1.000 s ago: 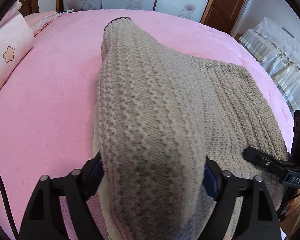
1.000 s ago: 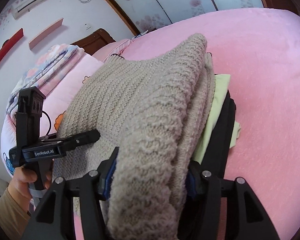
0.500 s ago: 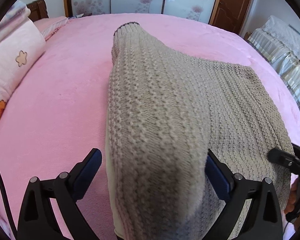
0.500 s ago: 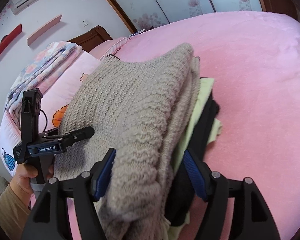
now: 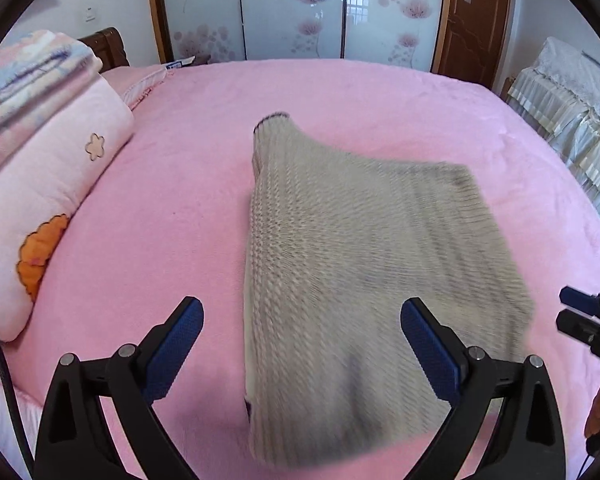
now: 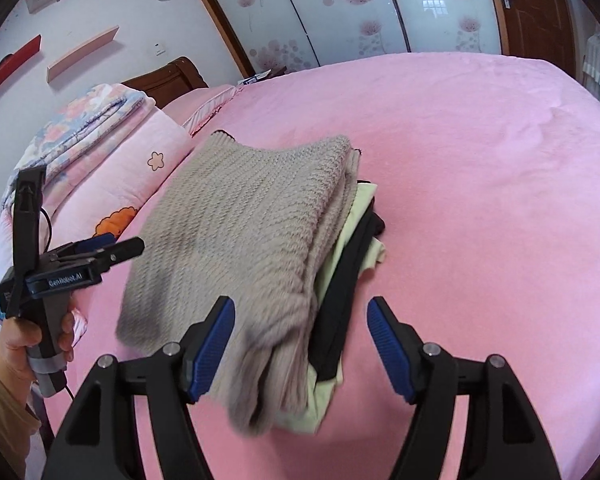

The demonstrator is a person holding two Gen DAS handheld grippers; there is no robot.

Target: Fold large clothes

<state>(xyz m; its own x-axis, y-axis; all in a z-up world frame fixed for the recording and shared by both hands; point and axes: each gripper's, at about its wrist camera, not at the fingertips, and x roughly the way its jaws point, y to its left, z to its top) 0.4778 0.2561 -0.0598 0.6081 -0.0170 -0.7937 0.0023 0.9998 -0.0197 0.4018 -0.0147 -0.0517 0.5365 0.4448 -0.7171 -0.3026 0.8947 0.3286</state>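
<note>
Left gripper (image 5: pixel 300 344): jaws spread wide, nothing pinched, above the near edge of the folded beige chunky-knit sweater (image 5: pixel 364 280).
Right gripper (image 6: pixel 300 344): jaws apart, empty, over the sweater's thick fold.
Sweater: on the pink plush bedspread (image 5: pixel 180 200), atop a pale-green garment (image 6: pixel 324 392) and a black garment (image 6: pixel 344 304).
Step, judged: release finished; lift straight away so no blue pad snags a loop and the stack stays squared.

Folded sweater (image 5: pixel 364 272) blurs nearest the camera — garments (image 6: pixel 352 264) beneath mostly hidden.
</note>
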